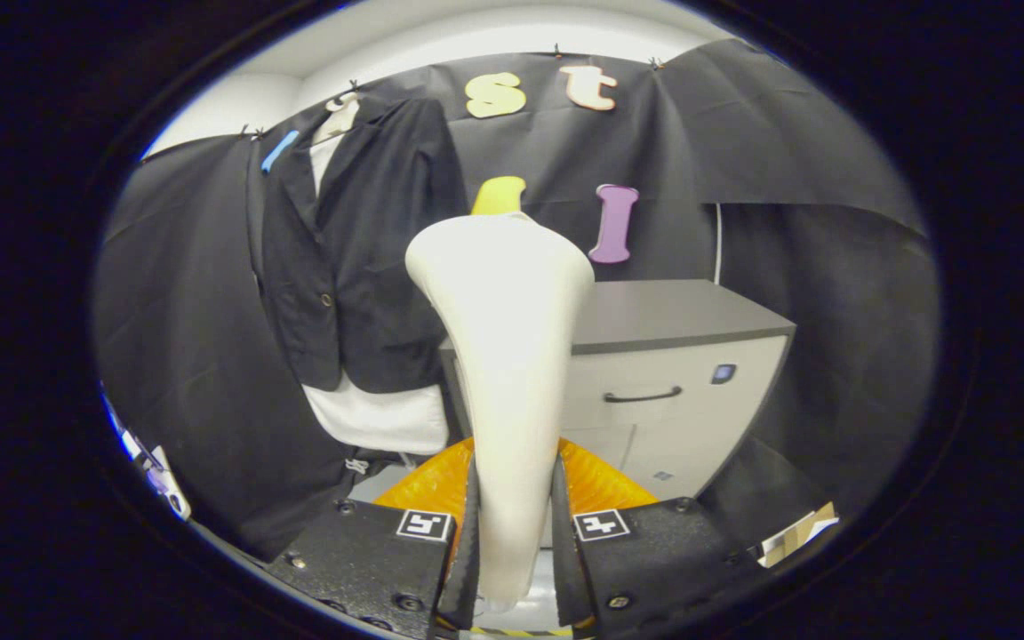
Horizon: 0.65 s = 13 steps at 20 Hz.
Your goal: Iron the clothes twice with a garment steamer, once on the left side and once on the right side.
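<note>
In the gripper view the gripper [512,524] has its jaws closed narrowly on the handle of a cream-white garment steamer [503,356], one finger pressed against each side of it, so the steamer is firmly held between them. The steamer rises upright from the jaws and widens into a broad rounded head at the top, which stands in front of the far wall cloth. To the left of the steamer head, a little farther off, hangs the clothes: a dark jacket [361,240] over a white shirt [379,413], hung up high against the black cloth [743,151], the jacket's lapels open and the shirt's hem showing below the jacket's lower edge. The steamer head is near the jacket's right side, but whether it touches the fabric cannot be told. To the right, beyond the steamer, stands a pale cabinet [681,391] with a dark grey top and a dark drawer handle. Just behind the fingers, low down, lies something orange and ribbed [596,480], partly hidden by the steamer's handle.
</note>
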{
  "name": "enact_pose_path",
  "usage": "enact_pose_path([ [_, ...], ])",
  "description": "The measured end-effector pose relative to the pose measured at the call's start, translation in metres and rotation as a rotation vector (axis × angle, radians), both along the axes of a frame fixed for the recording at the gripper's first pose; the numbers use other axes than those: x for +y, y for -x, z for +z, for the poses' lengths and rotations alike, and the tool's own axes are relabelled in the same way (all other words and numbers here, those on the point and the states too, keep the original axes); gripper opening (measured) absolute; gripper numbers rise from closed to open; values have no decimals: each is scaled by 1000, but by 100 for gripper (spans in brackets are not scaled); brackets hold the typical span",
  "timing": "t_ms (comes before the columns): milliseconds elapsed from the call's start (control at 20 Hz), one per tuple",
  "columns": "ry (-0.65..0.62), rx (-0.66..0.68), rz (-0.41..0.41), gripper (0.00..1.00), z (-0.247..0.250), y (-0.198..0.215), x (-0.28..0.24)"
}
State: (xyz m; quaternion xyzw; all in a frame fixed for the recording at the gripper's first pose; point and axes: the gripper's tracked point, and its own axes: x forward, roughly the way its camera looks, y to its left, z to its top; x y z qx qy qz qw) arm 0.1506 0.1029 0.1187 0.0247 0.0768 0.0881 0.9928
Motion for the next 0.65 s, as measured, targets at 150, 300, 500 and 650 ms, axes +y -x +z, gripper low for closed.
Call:
enact_pose_path([
  [150,-14,3,-46,37,-27,16,-52],
  [300,-25,18,-65,37,-53,32,-89],
  [500,-31,73,-60,37,-86,55,-113],
  [650,-41,95,-49,37,-96,61,-123],
])
